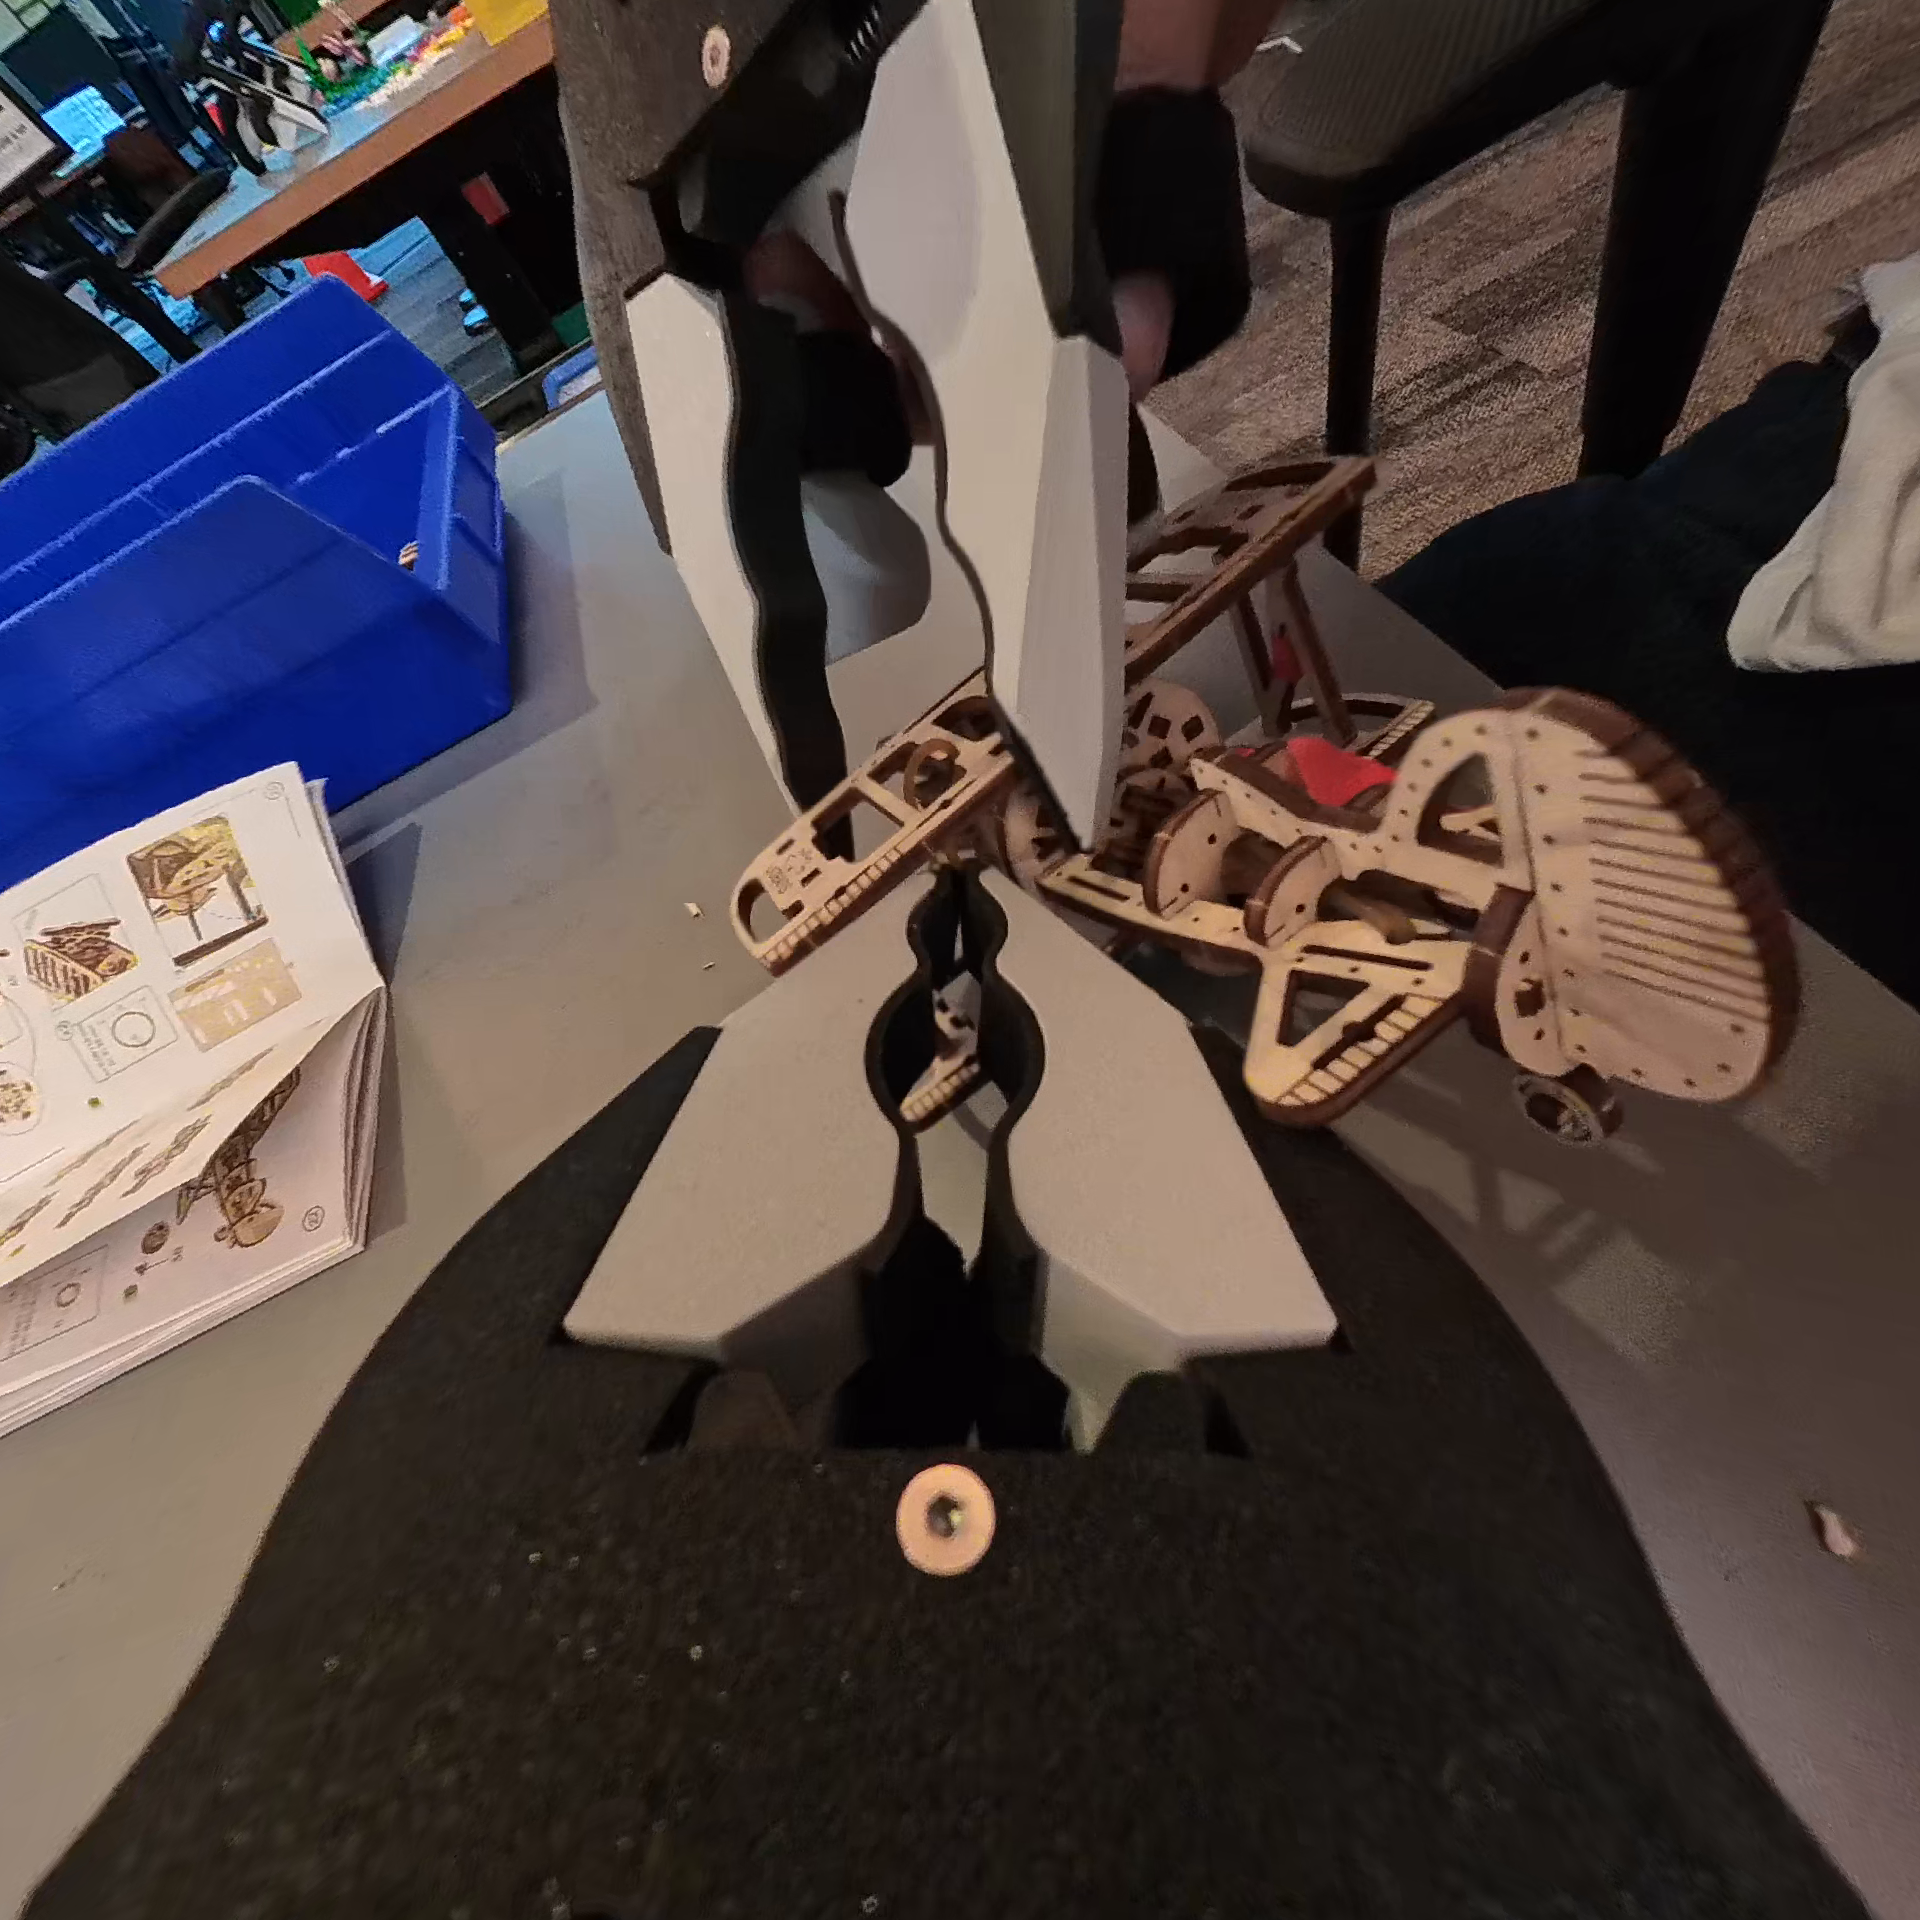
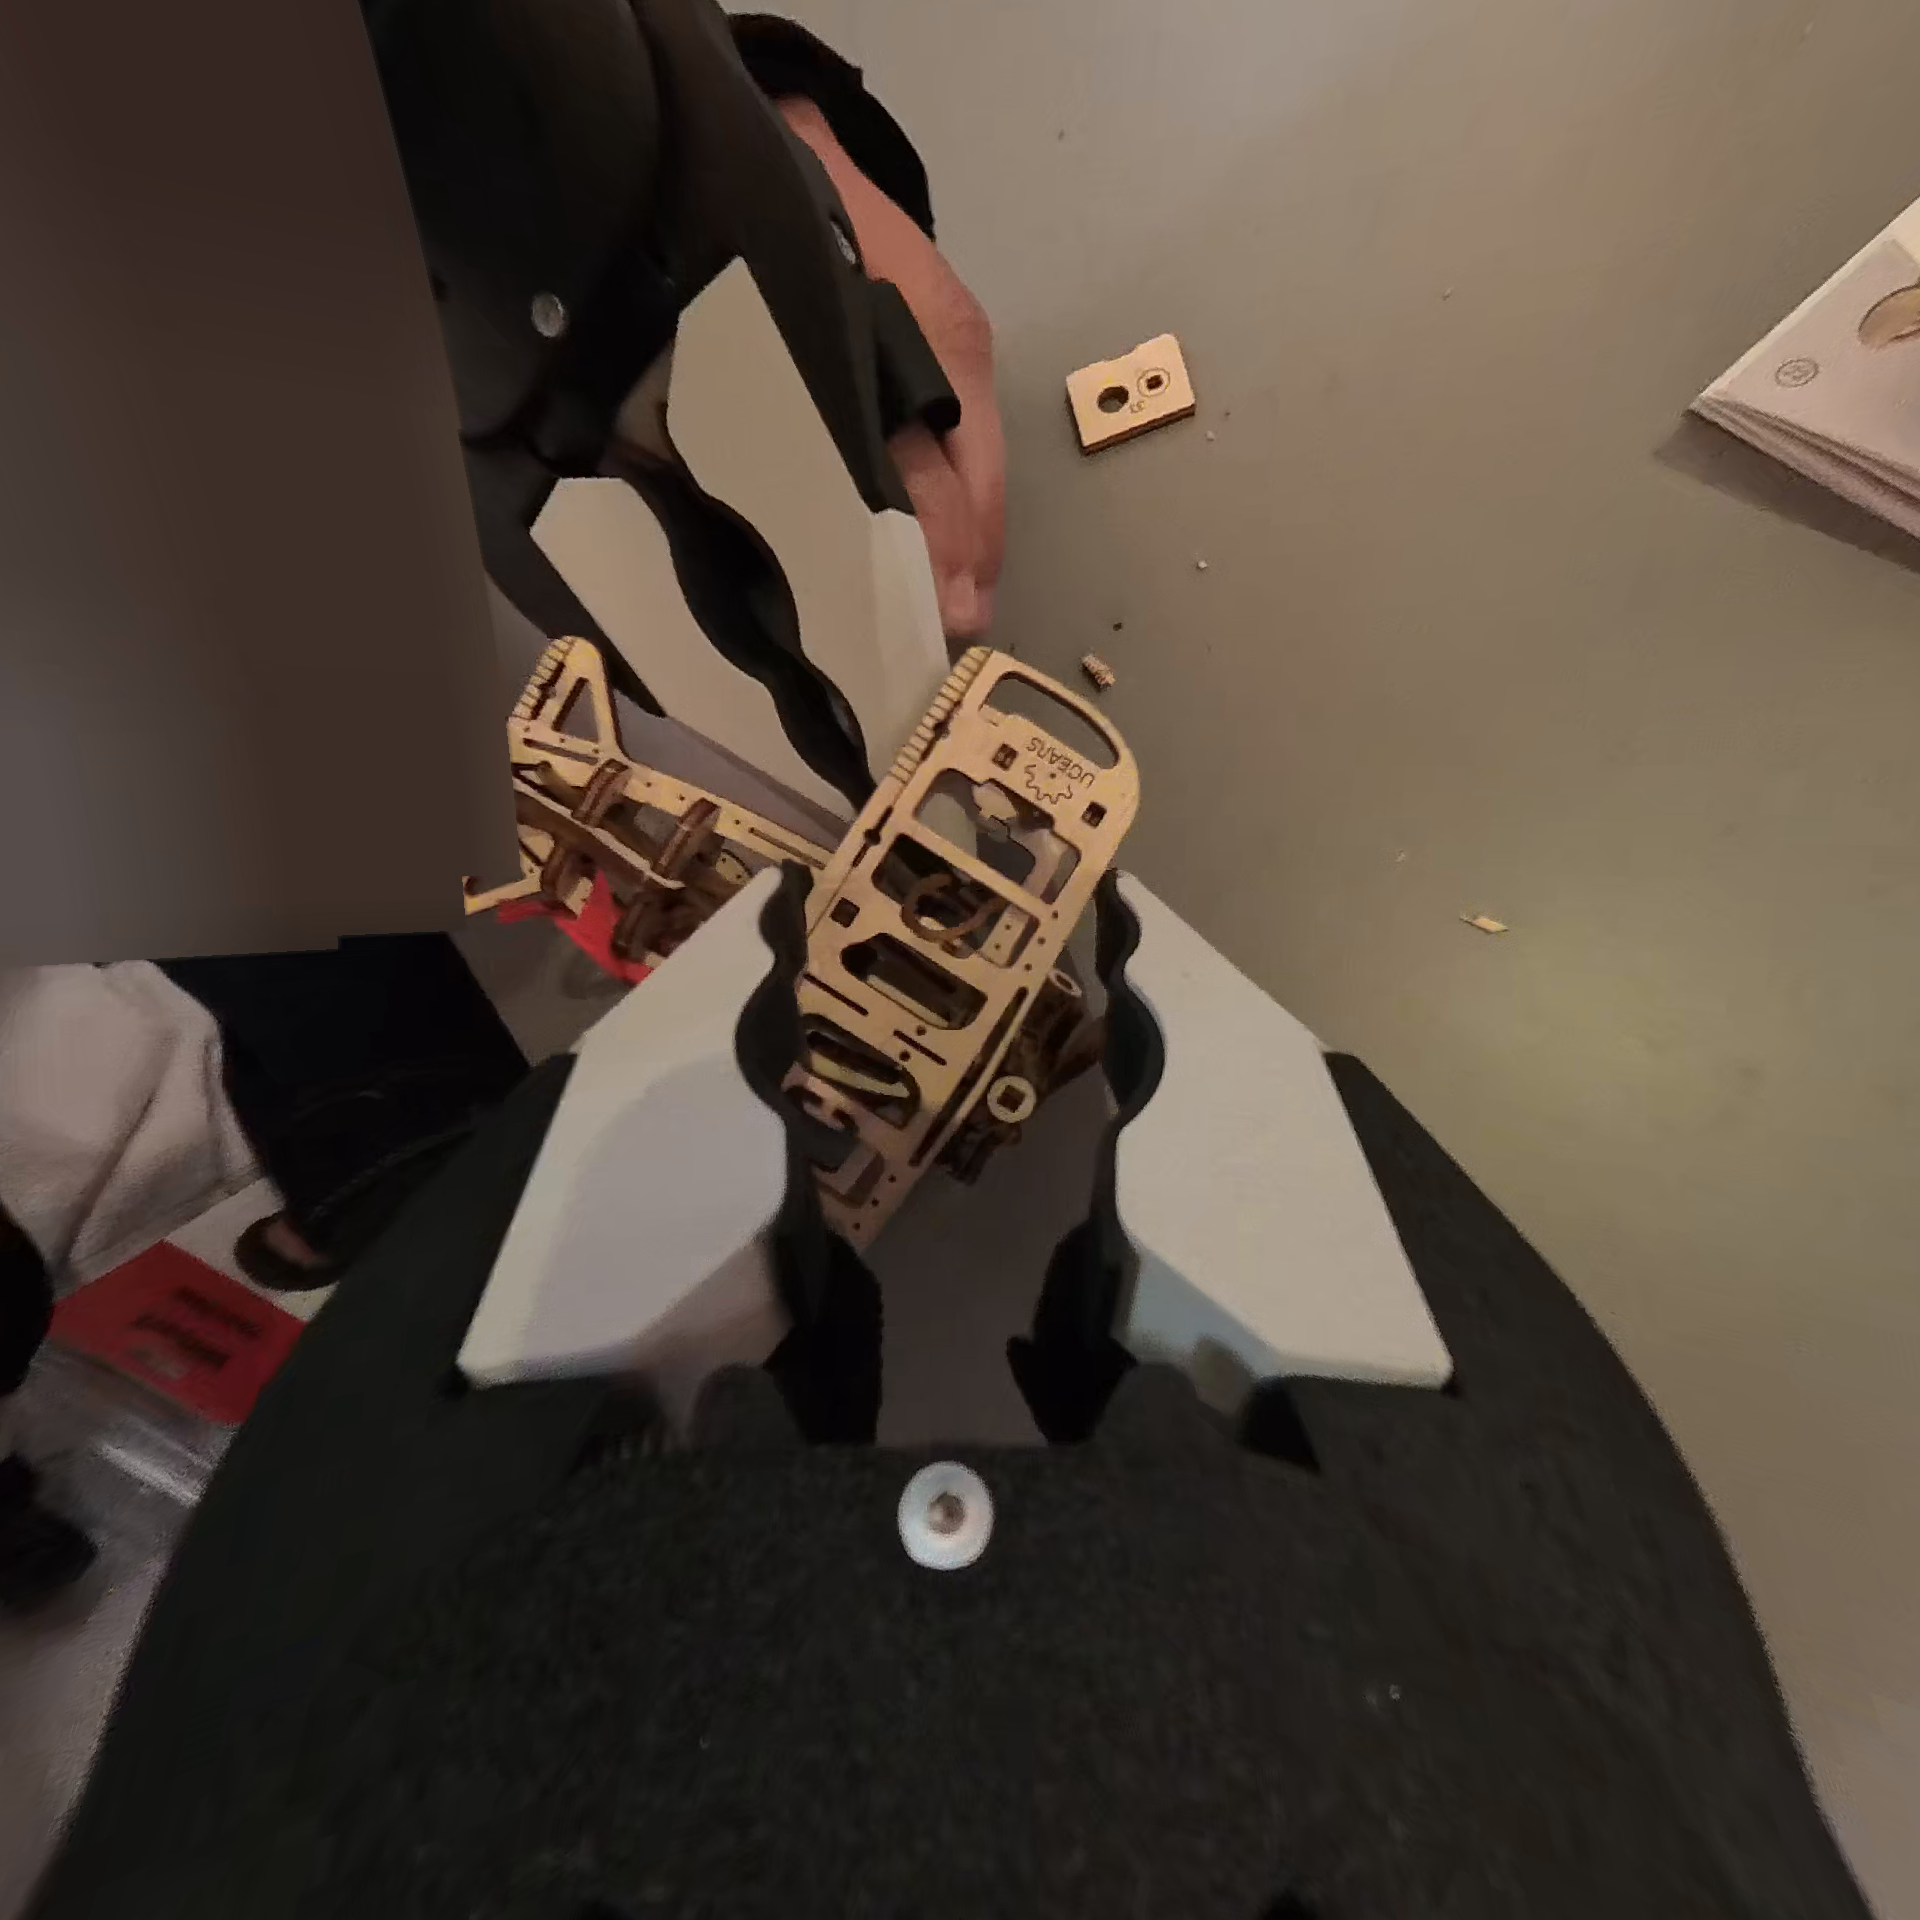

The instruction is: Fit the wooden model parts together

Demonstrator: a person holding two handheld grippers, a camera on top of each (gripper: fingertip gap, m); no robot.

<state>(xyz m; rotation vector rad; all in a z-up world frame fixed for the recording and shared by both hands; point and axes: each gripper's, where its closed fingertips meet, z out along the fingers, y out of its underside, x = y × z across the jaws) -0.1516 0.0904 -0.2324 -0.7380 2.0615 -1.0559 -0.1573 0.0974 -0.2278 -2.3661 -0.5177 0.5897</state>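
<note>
Sitting far left on the grey table [image 1: 582,790] is a blue bin [image 1: 260,582], with an open instruction booklet [image 1: 177,1049] just in front of it. The left gripper [image 1: 961,883] has its fingers nearly pressed together, pinching something thin at the wooden model plane's [image 1: 1351,883] wing edge. The plane is tilted, tail toward the right. The right gripper [image 2: 940,904] comes down from above; its fingers are spread around the wing panel [image 2: 977,883], and I cannot tell whether they bear on it. A small wooden piece [image 2: 1129,392] lies apart on the table.
</note>
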